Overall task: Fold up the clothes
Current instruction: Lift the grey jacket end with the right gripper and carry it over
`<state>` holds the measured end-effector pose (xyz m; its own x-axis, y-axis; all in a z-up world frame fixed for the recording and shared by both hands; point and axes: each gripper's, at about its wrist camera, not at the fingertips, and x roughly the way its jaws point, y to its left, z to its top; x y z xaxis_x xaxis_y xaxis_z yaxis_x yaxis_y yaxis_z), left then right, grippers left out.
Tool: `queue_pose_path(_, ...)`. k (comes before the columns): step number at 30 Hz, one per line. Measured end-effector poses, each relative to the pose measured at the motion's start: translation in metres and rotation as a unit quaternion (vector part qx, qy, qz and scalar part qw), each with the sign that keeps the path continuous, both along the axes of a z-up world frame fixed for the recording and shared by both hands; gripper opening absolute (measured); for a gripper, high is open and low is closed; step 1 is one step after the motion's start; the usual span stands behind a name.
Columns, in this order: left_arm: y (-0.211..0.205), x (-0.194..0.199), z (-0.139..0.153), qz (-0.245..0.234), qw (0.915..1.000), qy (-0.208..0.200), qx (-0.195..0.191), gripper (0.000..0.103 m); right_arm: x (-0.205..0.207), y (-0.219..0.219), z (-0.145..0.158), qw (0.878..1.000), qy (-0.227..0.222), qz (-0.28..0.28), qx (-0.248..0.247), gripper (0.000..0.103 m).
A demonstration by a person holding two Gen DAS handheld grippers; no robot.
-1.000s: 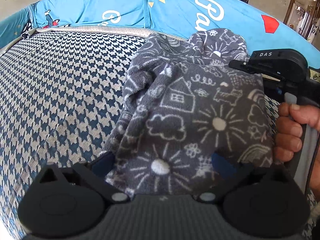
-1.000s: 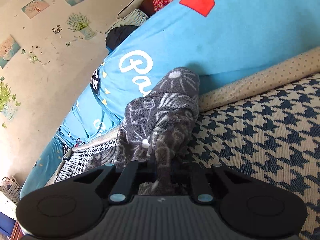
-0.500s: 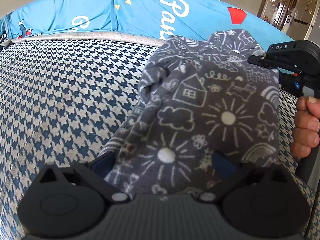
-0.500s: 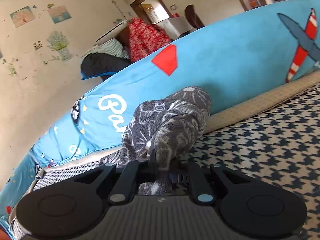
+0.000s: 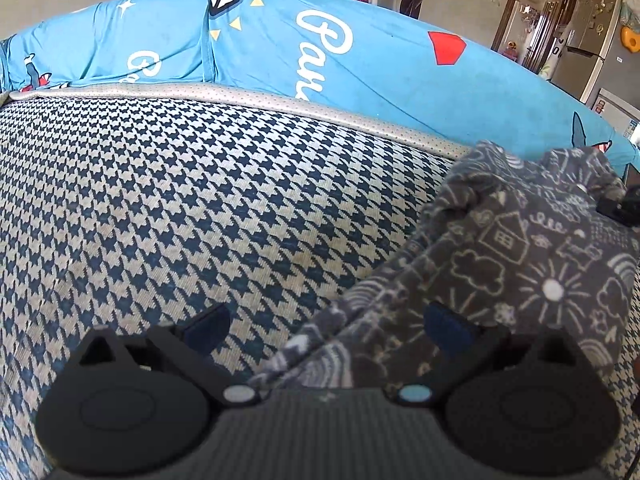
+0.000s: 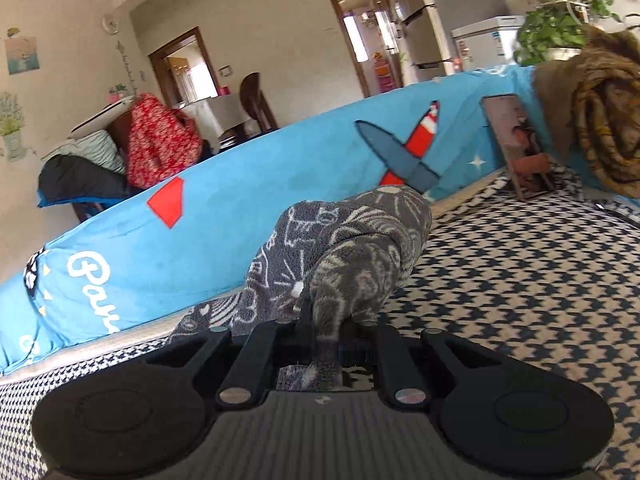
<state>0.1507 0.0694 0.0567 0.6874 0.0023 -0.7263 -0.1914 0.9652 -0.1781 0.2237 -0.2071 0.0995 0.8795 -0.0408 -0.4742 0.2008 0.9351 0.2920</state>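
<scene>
Right gripper [image 6: 325,344]: jaws pressed together, pinching a bunched fold of the grey garment [image 5: 516,276]. Fabric rises from the jaws in a hump; the rest trails down onto the sofa seat [image 5: 192,208] twd its back edge.

Left gripper [image 5: 326,326]: jaws spread wide. Left finger [image 5: 208,326] sits over bare seat fabric; right finger [image 5: 450,328] lies against the garment. A strip of cloth runs betw. the jaws, but the pads do not press it.

Garment: dark grey fleece w/ white doodle print (suns, houses, clouds). In the left wrist view it occupies the right part of the seat, near the back edge, partly lifted and creased, w/ a narrow tail reaching back to the left gripper.

Seat: blue-and-white houndstooth cover w/ pale dotted piping along the back edge. Behind it, a bright blue backrest cover [image 6: 224,216] w/ white script, a red patch and an aeroplane print. A picture frame [image 6: 516,144] leans on the backrest at the far right end of the seat, beside a brown bundle of cloth [image 6: 600,120].
</scene>
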Motion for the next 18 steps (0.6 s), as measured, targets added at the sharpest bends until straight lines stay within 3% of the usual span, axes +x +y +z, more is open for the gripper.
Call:
queue_pose_path(6, 0.002, -0.005, 0.004, -0.003, 1.0, -0.002, 0.0, 0.103, -0.03, -0.025, -0.007, 0.996, 0.035, -0.083, -0.031, 0.011)
queue_pose_path(8, 0.003, -0.007, 0.004, -0.006, 1.0, 0.0, 0.0, 0.103, -0.031, -0.03, -0.013, 0.993, 0.06, -0.092, -0.049, 0.011)
queue_pose_path(10, 0.005, -0.01, 0.003, -0.01, 0.9999, 0.004, -0.007, 0.103, -0.032, -0.04, -0.016, 0.992, 0.076, -0.096, -0.035, 0.014)
queue_pose_path(12, 0.006, -0.014, 0.003, -0.012, 0.9998, 0.005, -0.012, 0.103, -0.037, -0.045, -0.015, 0.992, 0.078, -0.097, -0.036, 0.031)
queue_pose_path(15, 0.007, -0.024, 0.005, -0.016, 0.9998, 0.002, -0.014, 0.103, -0.055, -0.039, -0.006, 0.99, 0.06, -0.102, -0.079, 0.044)
queue_pose_path(18, 0.008, -0.036, 0.007, -0.014, 0.9999, -0.003, -0.009, 0.103, -0.074, -0.034, 0.003, 0.995, 0.044, -0.058, -0.071, 0.047)
